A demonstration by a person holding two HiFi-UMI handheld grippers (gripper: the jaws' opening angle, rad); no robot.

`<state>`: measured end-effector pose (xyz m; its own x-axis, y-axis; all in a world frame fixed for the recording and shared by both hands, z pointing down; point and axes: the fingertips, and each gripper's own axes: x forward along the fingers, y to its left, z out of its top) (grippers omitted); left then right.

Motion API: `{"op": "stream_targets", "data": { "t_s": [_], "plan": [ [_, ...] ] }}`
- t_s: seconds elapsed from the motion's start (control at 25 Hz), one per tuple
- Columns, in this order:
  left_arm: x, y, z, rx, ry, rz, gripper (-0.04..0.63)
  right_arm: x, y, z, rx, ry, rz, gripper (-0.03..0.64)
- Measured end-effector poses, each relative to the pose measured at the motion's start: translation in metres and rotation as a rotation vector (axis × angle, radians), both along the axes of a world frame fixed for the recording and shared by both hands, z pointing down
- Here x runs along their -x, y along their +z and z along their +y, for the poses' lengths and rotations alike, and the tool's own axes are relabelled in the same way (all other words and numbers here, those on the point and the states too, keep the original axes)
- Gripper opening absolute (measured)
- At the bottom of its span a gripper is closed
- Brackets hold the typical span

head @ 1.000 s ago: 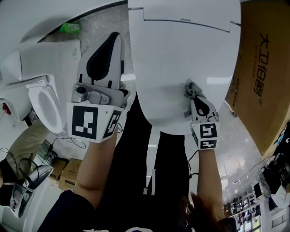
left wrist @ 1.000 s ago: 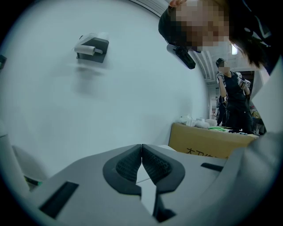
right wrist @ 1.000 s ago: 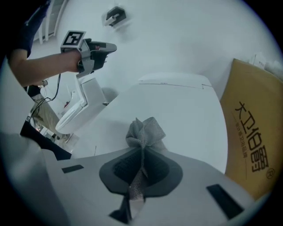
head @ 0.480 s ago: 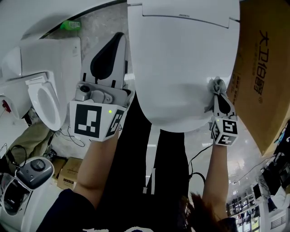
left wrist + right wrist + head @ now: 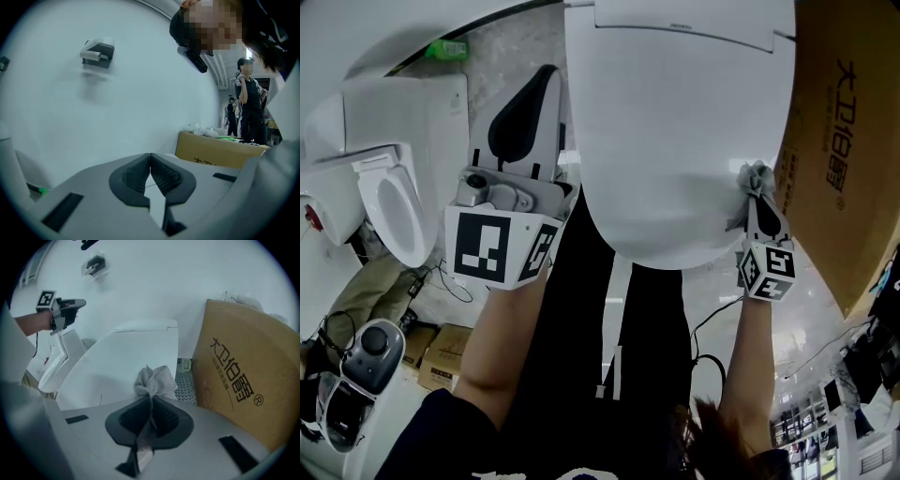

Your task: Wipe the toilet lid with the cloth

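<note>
grey cloth (image 5: pixel 756 175) in right tool (image 5: pixel 758 199) has slid right across toilet lid (image 5: pixel 675 122).

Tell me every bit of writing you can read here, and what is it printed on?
"大卫伯爵", followed by an ® mark: dark print on the side of the cardboard box standing beside the toilet.
A short line of dark print near the hinge edge of the toilet lid: too small to read.
In the left gripper view, the box's print is cut off by the gripper body: not readable there.
</note>
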<state>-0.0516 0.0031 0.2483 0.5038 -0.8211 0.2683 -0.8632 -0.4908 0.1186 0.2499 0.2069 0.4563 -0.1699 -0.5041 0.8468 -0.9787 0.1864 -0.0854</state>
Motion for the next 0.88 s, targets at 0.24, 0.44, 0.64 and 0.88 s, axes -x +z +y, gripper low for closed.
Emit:
{"op": "stream_targets", "data": {
  "t_s": [0.24,0.44,0.64,0.88],
  "plan": [
    [0.003,-0.003,0.003,-0.001,-0.003,0.001,0.02,0.02,-0.001,0.015,0.026,-0.032,-0.011,0.035],
    [0.004,-0.004,0.008,-0.003,-0.005,0.005,0.02,0.063,-0.003,0.029,0.061,-0.118,-0.05,0.035],
    [0.005,-0.007,0.01,-0.012,-0.005,0.004,0.02,0.106,-0.004,0.04,0.084,-0.195,-0.095,0.035],
    [0.007,-0.008,0.014,-0.014,-0.014,0.003,0.02,0.156,-0.005,0.043,0.095,-0.269,-0.162,0.035]
  ]
}}
